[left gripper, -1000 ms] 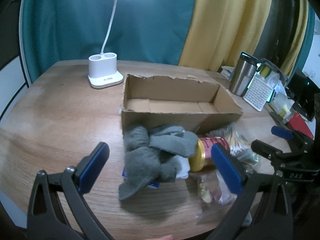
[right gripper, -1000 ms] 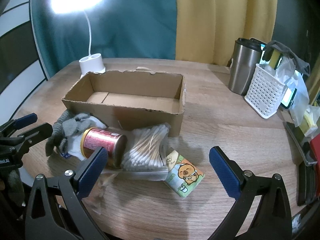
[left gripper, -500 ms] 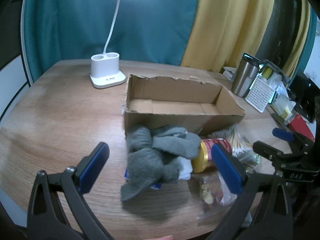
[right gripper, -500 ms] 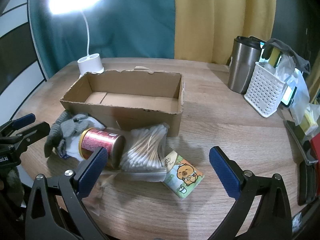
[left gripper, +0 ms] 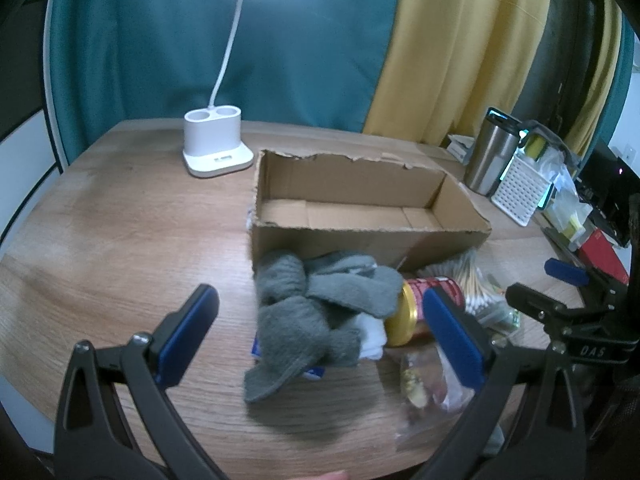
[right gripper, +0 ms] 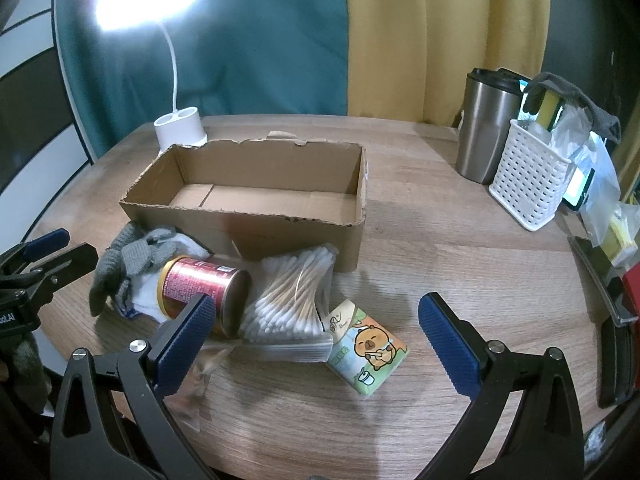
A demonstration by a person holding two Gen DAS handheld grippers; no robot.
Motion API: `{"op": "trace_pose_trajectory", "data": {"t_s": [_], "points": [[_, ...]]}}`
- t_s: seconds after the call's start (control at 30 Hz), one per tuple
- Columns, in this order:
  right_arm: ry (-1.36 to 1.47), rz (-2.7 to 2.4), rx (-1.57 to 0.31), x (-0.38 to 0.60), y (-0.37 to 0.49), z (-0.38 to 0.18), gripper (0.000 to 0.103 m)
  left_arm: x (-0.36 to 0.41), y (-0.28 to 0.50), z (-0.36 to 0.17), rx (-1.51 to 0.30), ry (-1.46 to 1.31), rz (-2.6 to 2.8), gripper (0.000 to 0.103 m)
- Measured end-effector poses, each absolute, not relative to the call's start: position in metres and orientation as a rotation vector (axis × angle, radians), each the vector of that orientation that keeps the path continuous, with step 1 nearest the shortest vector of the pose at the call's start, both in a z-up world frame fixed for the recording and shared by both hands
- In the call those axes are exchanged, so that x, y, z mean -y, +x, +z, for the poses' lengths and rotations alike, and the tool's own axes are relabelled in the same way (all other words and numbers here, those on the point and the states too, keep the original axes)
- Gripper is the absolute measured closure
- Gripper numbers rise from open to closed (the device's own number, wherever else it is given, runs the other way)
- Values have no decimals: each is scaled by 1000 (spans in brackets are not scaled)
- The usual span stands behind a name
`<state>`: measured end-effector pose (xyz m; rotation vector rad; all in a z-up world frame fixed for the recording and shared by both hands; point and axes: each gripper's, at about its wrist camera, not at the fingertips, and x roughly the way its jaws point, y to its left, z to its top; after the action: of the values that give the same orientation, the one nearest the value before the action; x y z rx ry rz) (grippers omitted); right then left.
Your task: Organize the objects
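Observation:
An open, empty cardboard box stands mid-table. In front of it lie grey gloves, a red can on its side, a bag of cotton swabs, a cartoon tissue pack and a clear snack bag. My left gripper is open and empty, just short of the gloves. My right gripper is open and empty, above the swabs and tissue pack.
A white desk lamp stands behind the box. A steel tumbler and a white basket stand at the right. Dark clutter lies along the right table edge.
Both grippers have drawn back slightly from the pile, so the box and objects look a little farther off. Nothing on the table has moved.

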<state>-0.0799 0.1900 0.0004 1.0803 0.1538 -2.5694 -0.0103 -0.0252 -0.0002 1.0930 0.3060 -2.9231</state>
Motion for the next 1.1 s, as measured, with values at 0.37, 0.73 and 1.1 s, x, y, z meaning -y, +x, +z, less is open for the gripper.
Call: {"op": "trace_pose_trajectory", "data": {"t_s": [0.37, 0.73, 1.1], "points": [[1080, -2570, -154, -190, -80, 1, 0, 26, -10, 0, -309, 1091, -2921, 0], [1085, -2568, -158, -187, -82, 1, 0, 28, -12, 0, -319, 1100, -2915, 0], [1128, -2549, -167, -177, -94, -7, 0, 38, -25, -16, -355, 1154, -2889, 1]]}}
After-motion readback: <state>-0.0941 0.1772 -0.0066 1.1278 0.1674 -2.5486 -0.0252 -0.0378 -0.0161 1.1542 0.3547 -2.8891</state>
